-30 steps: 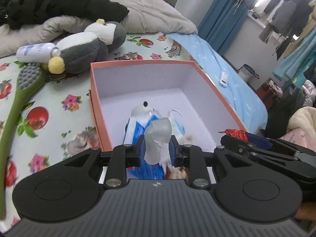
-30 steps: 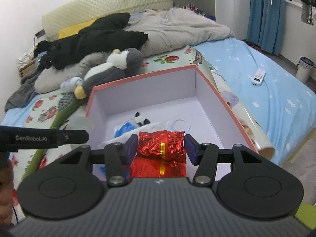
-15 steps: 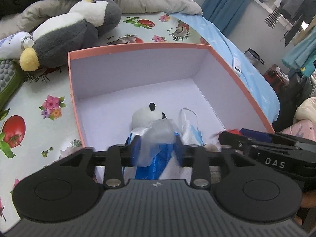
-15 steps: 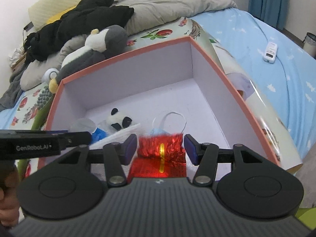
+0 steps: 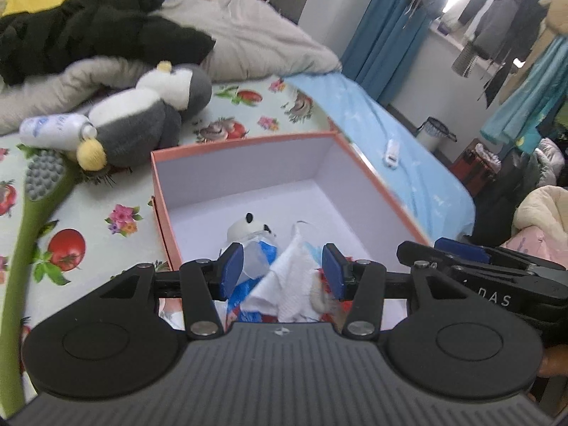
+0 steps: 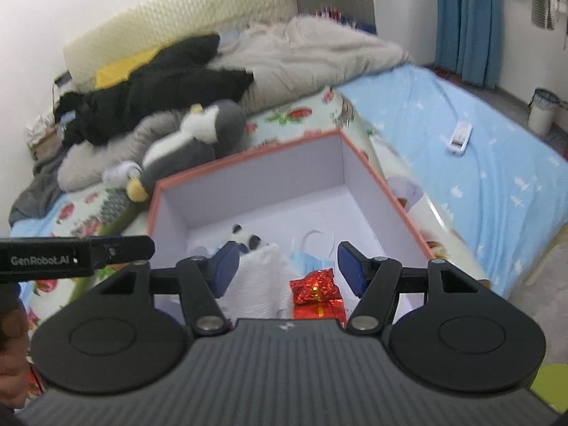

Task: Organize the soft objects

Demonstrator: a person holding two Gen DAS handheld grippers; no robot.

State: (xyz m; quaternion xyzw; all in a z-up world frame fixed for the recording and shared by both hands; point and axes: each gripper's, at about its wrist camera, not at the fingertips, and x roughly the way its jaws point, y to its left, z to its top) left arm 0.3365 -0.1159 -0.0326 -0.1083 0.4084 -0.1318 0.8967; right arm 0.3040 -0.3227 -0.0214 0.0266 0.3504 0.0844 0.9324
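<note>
Both my left claw (image 5: 283, 272) and right claw (image 6: 288, 268) hang spread and holding nothing above the near edge of the orange-rimmed box (image 6: 358, 154), over the white cloth (image 6: 261, 285) and red foil packet (image 6: 314, 285) inside.

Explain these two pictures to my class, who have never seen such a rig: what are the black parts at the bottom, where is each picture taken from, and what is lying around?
No robot here: a person holds a two-fingered tool in each hand, and a wide-angle camera on each tool looks forward along its fingers. The black shape low in each picture is the tool itself. One picture comes from the left claw, the other from the right claw. Both claws are open and hold nothing. Below them sits an orange box on a bed with a fruit-patterned cloth. Inside the box lie a small panda toy, a white cloth, a blue face mask, a blue and white packet and a shiny red packet. Outside the box lie a grey plush penguin, a white bottle and a green long-handled brush.
</note>
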